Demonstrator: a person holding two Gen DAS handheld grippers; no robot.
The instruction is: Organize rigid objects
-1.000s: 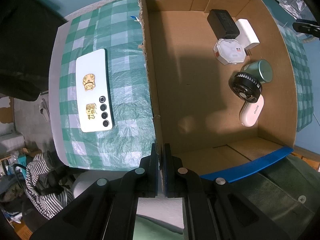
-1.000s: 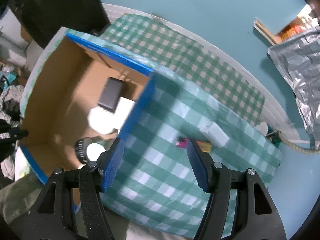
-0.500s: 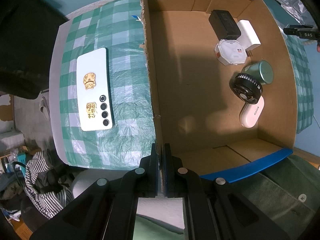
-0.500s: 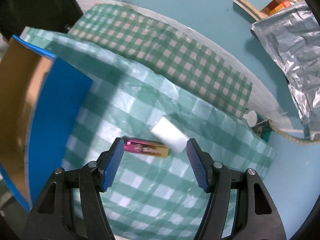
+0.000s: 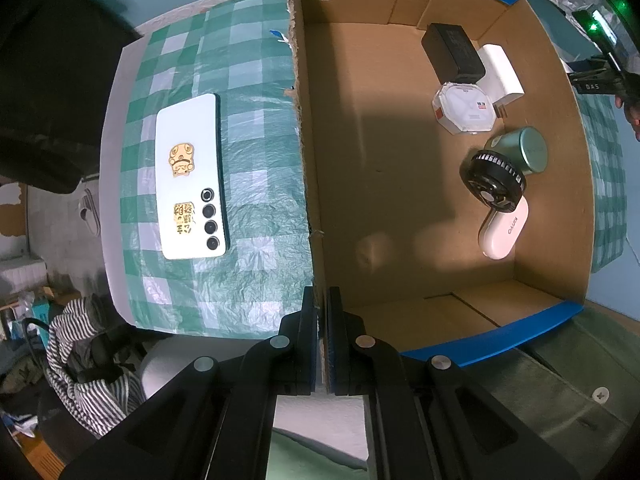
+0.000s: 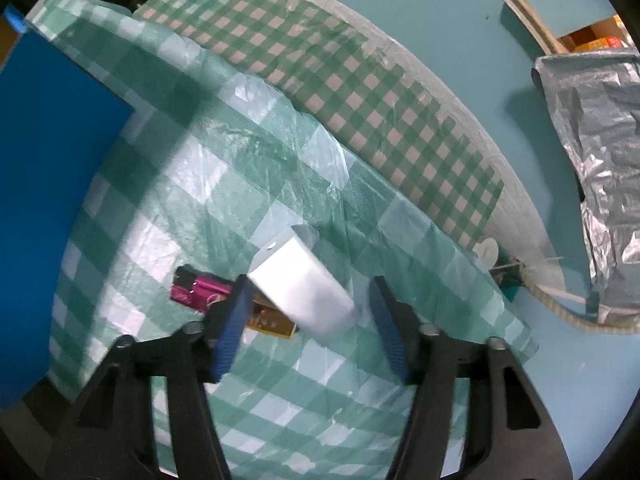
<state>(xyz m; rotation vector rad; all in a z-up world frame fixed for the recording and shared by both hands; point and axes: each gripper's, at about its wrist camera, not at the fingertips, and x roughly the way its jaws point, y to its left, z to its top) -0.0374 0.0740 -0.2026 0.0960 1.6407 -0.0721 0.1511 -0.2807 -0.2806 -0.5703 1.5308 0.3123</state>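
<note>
**Over the checked cloth, a white block is being picked up**

Between the blue pads of the right gripper [image 6: 310, 320] a white block [image 6: 302, 284] is seen, lying slantwise on the green checked cloth [image 6: 192, 184]. The jaws are closing, but the pads are not pressed on the block yet; a gap is seen on its 3 o'clock side. At 9 o'clock of the block, just beside it, a pink and gold lighter [image 6: 200, 290] is lying, partly hidden behind the left pad. The step in hand is judged to be the picking up of the block, so that it can be put in the cardboard box [image 5: 400, 208].

For the next move, the jaws must be shut on both long sides of the block. Care is needed so the lighter is not caught too. Then the block must be lifted over the blue box wall [image 6: 44, 184] at 9 o'clock.

The left gripper [image 5: 322, 312] is shut on the torn edge of the box, and the box is held steady.

Only in the left view is the inside of the box shown: a black charger [image 5: 454, 52], a white charger [image 5: 502, 70], a white six-sided box [image 5: 464, 108], a green tin [image 5: 520, 150] and a small hand fan [image 5: 498, 204], all toward 2 o'clock. A white phone [image 5: 190, 178] is shown on the cloth at 9 o'clock. Only in the right view are the block and lighter shown.
</note>
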